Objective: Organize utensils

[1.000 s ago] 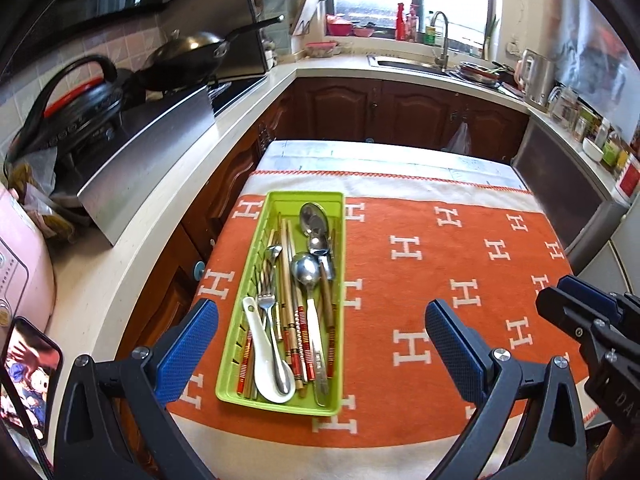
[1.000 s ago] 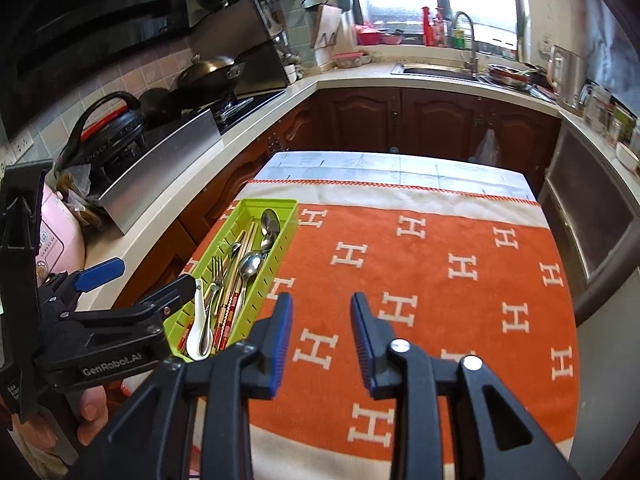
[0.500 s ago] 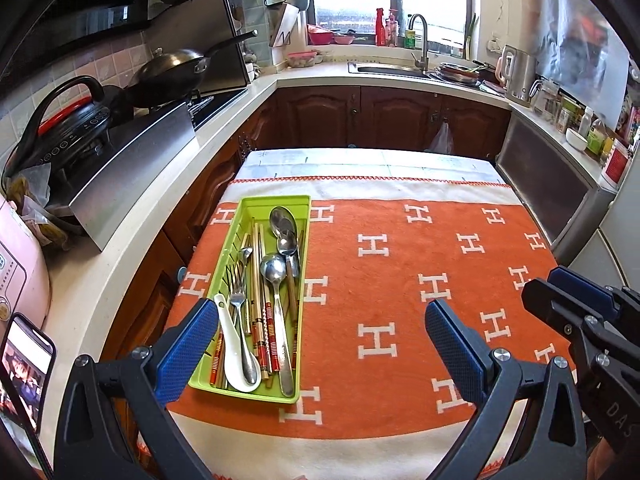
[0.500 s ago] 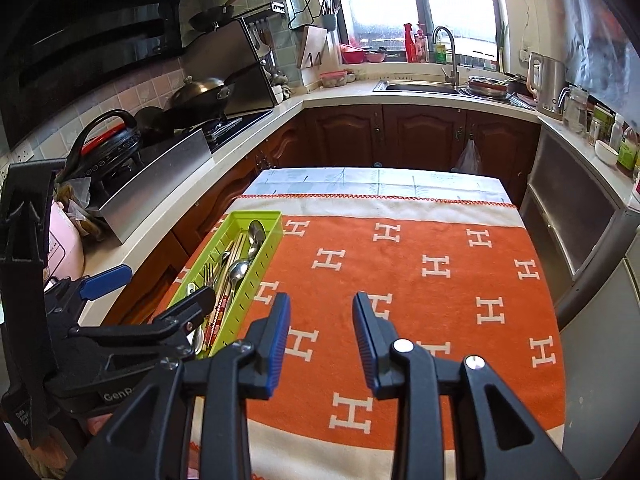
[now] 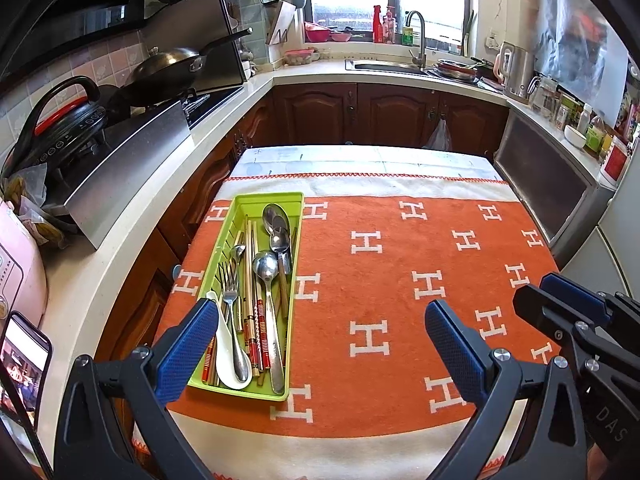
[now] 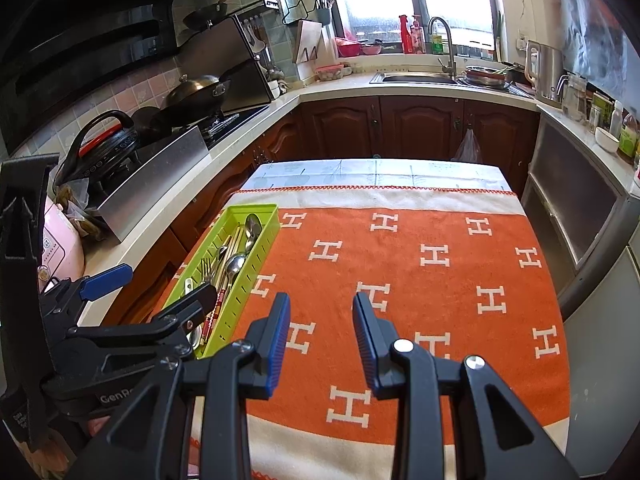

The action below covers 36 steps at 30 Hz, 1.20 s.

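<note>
The left hand-held gripper (image 5: pixel 320 344) hangs over the near edge of the table (image 5: pixel 360 164) with its jaws spread wide and nothing between them. Its left finger (image 5: pixel 188 344) overlaps the near left corner of the tray (image 5: pixel 240 216) in the left wrist view; whether it touches the tray cannot be told. The right hand-held gripper (image 6: pixel 322 340) is partly open, its blue pads apart with only blanket showing in the gap, and it grips nothing.

The green tray lies lengthwise on the left side of the orange blanket (image 5: pixel 400 280), just inside the table's left edge. In it lie the utensils, loosely piled: metal spoons (image 5: pixel 266 268) with bowls toward the far end, a fork (image 5: pixel 229 292), a white ceramic spoon (image 5: pixel 228 352) at the near left, and chopsticks (image 5: pixel 250 272) with red-banded ends.

Beyond the table runs a counter (image 5: pixel 100 272) with a wok (image 5: pixel 168 68) on the stove at left, and a sink (image 5: pixel 384 66) under the window.
</note>
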### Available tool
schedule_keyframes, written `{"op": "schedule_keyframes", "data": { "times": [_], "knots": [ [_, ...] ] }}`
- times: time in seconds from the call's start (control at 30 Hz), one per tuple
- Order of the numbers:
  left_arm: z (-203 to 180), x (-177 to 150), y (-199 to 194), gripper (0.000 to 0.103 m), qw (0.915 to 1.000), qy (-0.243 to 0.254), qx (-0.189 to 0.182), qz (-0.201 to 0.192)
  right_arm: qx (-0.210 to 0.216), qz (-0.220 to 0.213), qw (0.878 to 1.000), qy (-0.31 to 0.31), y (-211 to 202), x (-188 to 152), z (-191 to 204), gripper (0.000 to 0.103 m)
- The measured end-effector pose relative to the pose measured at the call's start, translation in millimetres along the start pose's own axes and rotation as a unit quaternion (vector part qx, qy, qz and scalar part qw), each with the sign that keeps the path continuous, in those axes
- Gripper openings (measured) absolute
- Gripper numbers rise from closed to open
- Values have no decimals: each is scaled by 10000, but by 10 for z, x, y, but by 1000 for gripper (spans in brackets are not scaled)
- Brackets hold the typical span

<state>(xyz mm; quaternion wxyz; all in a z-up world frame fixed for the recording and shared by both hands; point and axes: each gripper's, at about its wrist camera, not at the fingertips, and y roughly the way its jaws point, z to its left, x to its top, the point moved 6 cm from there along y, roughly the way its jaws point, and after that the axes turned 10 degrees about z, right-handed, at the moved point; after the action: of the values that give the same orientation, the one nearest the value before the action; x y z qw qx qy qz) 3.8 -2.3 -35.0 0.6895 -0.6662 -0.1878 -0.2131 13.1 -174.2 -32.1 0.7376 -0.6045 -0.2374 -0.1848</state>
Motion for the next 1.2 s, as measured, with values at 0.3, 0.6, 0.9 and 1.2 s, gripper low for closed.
{"op": "schedule_keyframes", "data": {
  "times": [0.3,0.6,0.9,1.2],
  "knots": [
    [-4,3,-3,102,10000,4,-10,-3,1,5,10000,1,-1,2,-4,33],
    [-17,21,-18,102,10000,-16,2,-27,8,7,10000,10,1,1,-15,33],
    [-17,34,-27,102,10000,-16,18,-27,13,8,10000,10,2,2,-25,33],
    [-35,37,-14,102,10000,-21,16,4,32,19,10000,31,10,-5,-43,33]
  ]
}}
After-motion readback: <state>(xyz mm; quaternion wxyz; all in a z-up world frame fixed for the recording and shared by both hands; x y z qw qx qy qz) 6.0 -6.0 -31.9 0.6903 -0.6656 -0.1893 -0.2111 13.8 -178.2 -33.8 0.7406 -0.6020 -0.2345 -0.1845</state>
